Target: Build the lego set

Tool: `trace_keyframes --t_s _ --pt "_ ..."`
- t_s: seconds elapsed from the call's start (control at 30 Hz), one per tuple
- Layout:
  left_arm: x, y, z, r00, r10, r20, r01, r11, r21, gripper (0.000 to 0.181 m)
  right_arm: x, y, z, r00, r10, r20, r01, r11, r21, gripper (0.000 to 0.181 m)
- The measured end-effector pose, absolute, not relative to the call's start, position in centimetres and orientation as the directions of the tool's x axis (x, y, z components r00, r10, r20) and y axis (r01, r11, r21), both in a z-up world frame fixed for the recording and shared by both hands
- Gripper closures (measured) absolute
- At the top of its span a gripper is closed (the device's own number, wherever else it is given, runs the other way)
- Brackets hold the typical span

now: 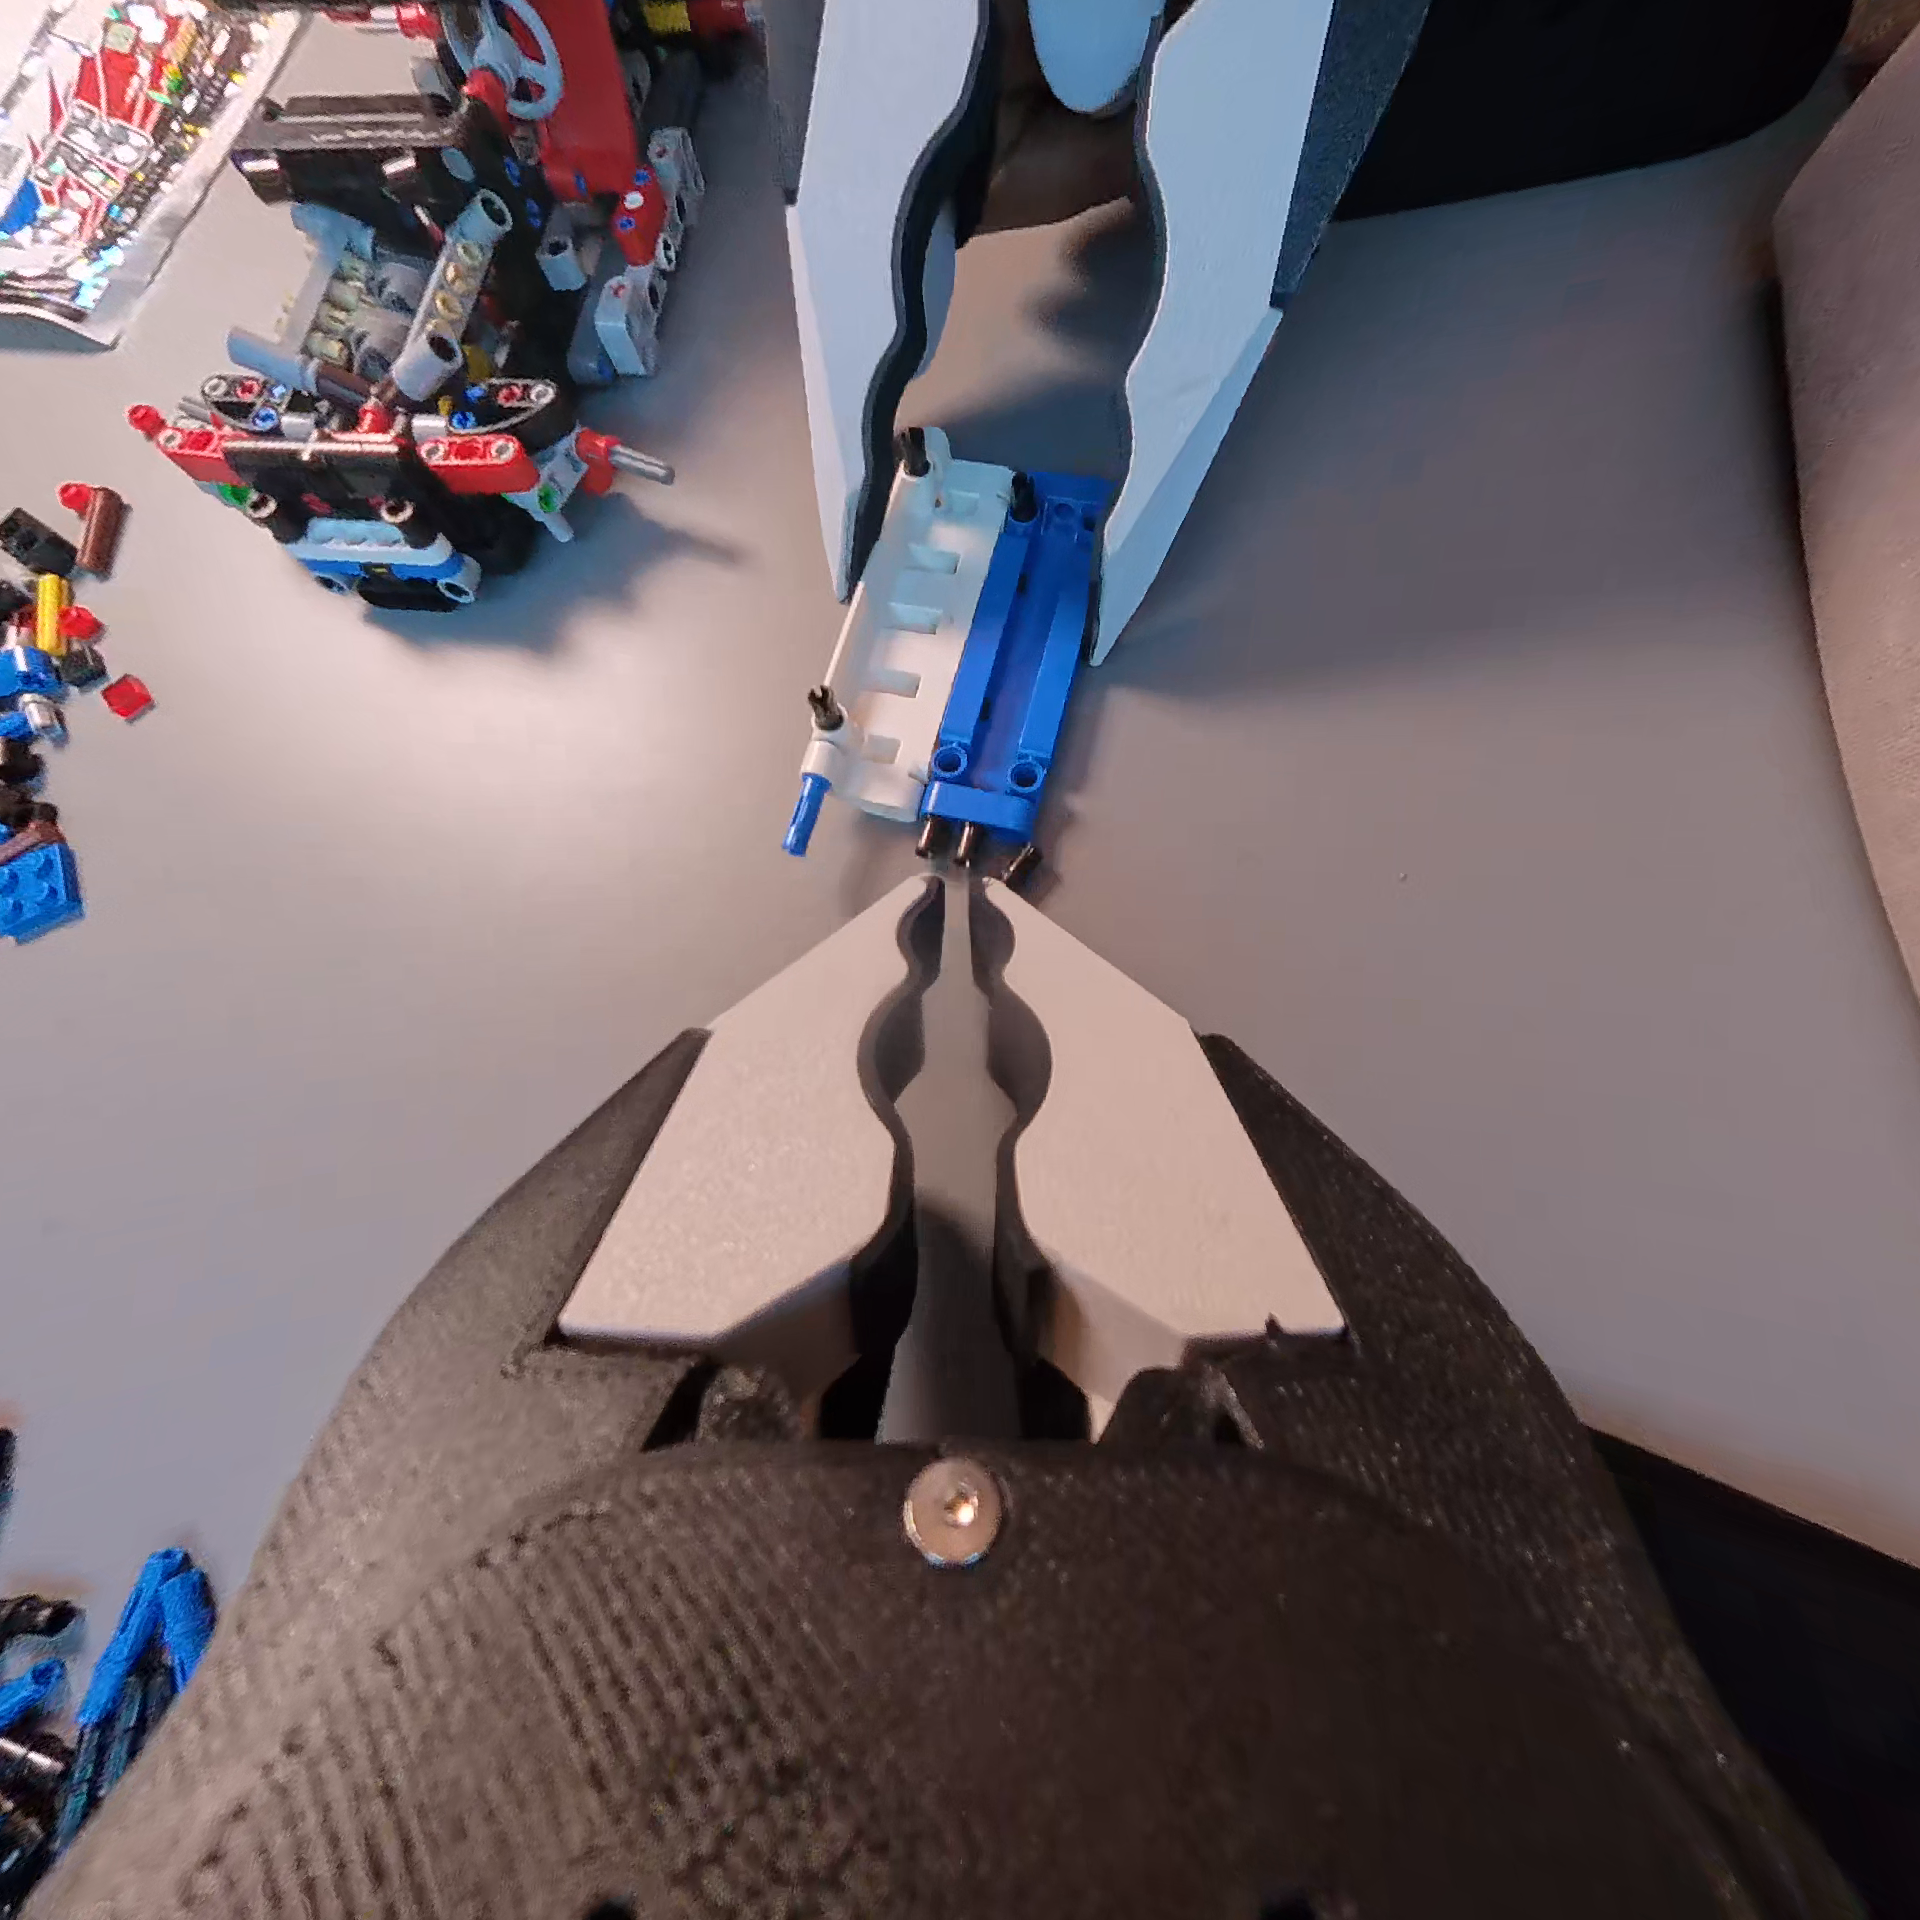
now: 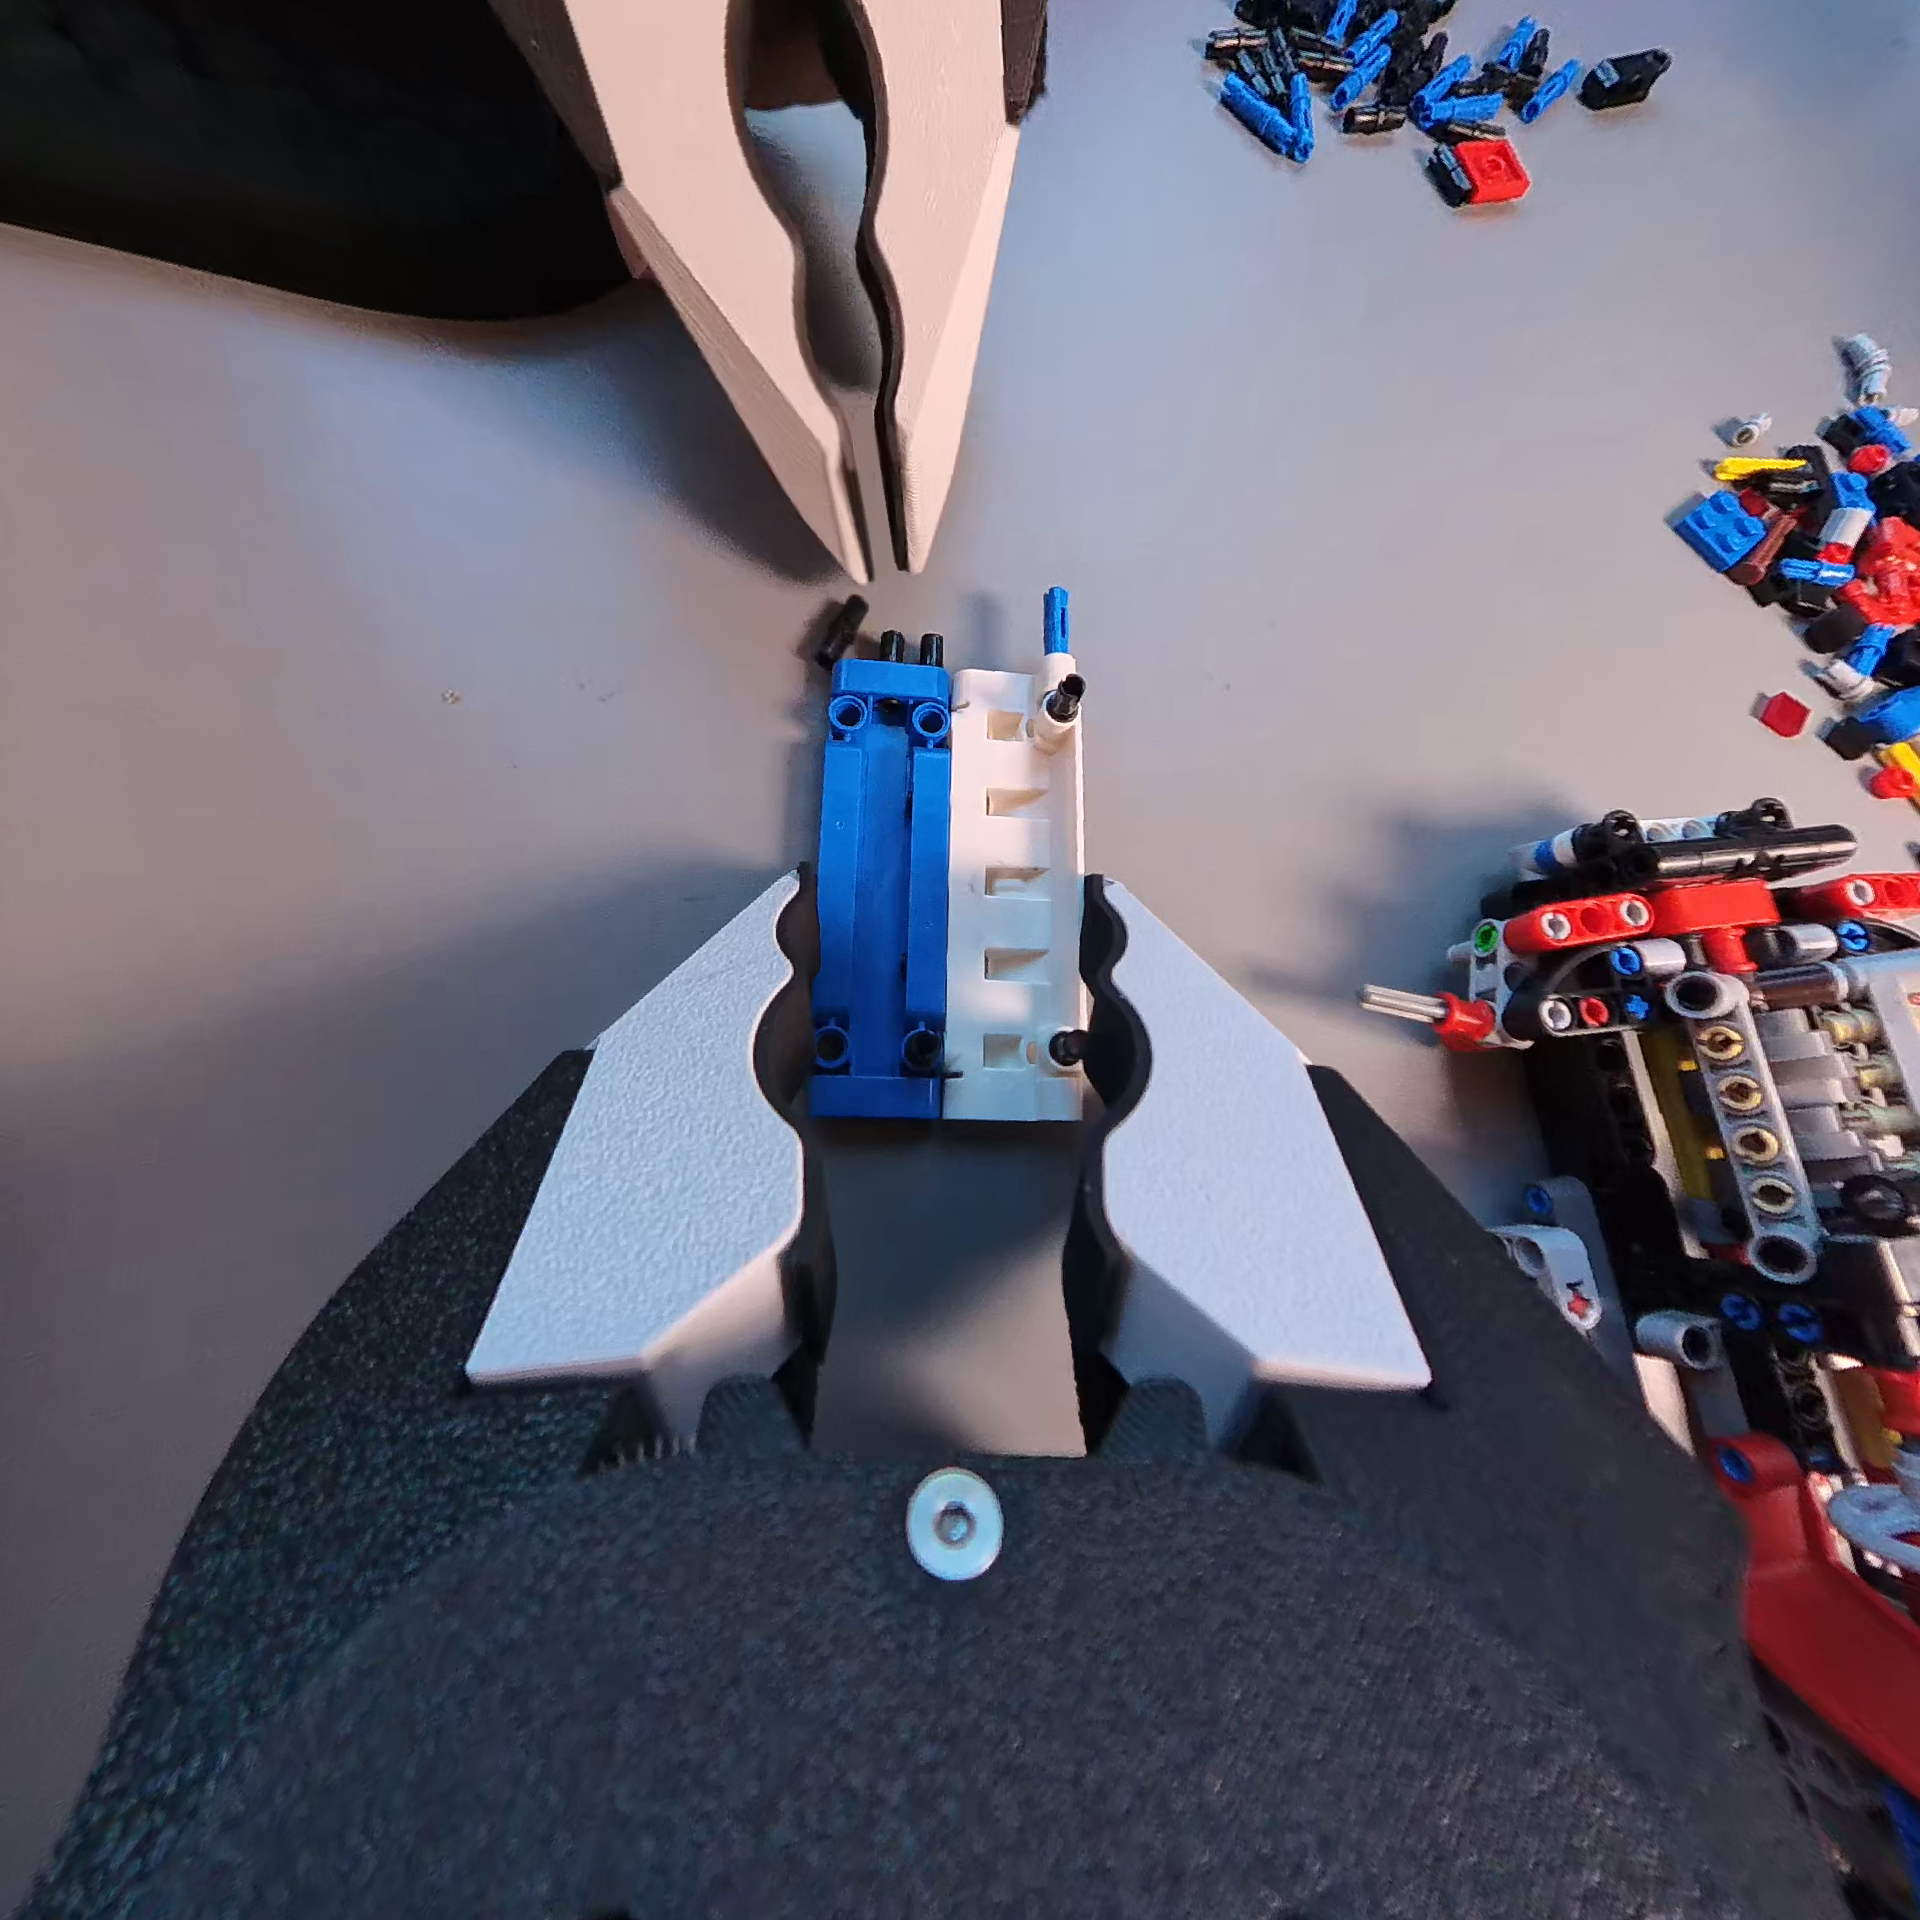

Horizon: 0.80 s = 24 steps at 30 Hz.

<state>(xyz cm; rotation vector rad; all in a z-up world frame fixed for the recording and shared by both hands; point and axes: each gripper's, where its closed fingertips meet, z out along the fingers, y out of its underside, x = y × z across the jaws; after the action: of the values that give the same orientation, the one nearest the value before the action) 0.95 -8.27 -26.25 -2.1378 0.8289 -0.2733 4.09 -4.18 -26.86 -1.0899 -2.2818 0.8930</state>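
A flat assembly of a blue panel (image 1: 1023,644) joined to a white panel (image 1: 914,644) lies on the grey table. My right gripper (image 2: 943,883) is shut on it across its width, blue panel (image 2: 883,810) on the left, white panel (image 2: 1018,790) on the right. Two black pins (image 2: 909,646) stick out of the blue panel's far end. A loose black pin (image 2: 831,629) lies beside them. My left gripper (image 1: 963,883) is shut and empty, its tips just short of those pins. It shows in the right wrist view (image 2: 886,566); the right gripper shows in the left wrist view (image 1: 977,623).
A partly built red, black and grey model (image 1: 416,364) (image 2: 1714,1039) stands to one side. Loose pieces (image 2: 1829,561) and a heap of blue and black pins (image 2: 1382,83) lie on the table. An instruction booklet (image 1: 104,135) lies at the far corner. My right fingertips sit around 6 centimetres from my left ones.
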Motion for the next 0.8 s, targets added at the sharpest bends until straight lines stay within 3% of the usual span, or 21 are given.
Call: trace_keyframes --t_s 0.2,0.33,0.5,0.8 --pt "1.3 -9.4 -27.0 0.716 -0.698 -0.015 -0.482 -0.479 -0.734 0.164 4.1 -4.2 -26.9 -0.586 0.801 0.119 0.508 0.478 -0.716 0.132" --pt "2.0 -9.9 -27.1 0.649 -0.76 0.027 -0.511 -0.462 -0.725 0.178 4.1 -4.2 -26.9 -0.586 0.802 0.118 0.509 0.477 -0.717 0.132" --pt "2.0 -9.9 -27.1 0.642 -0.766 0.019 -0.524 -0.456 -0.719 0.178 4.1 -4.2 -26.9 -0.586 0.802 0.117 0.509 0.476 -0.717 0.132" --pt "3.0 -9.9 -27.0 0.554 -0.831 -0.052 -0.598 -0.354 -0.719 0.16 4.1 -4.2 -26.9 -0.588 0.801 0.113 0.51 0.476 -0.716 0.132"
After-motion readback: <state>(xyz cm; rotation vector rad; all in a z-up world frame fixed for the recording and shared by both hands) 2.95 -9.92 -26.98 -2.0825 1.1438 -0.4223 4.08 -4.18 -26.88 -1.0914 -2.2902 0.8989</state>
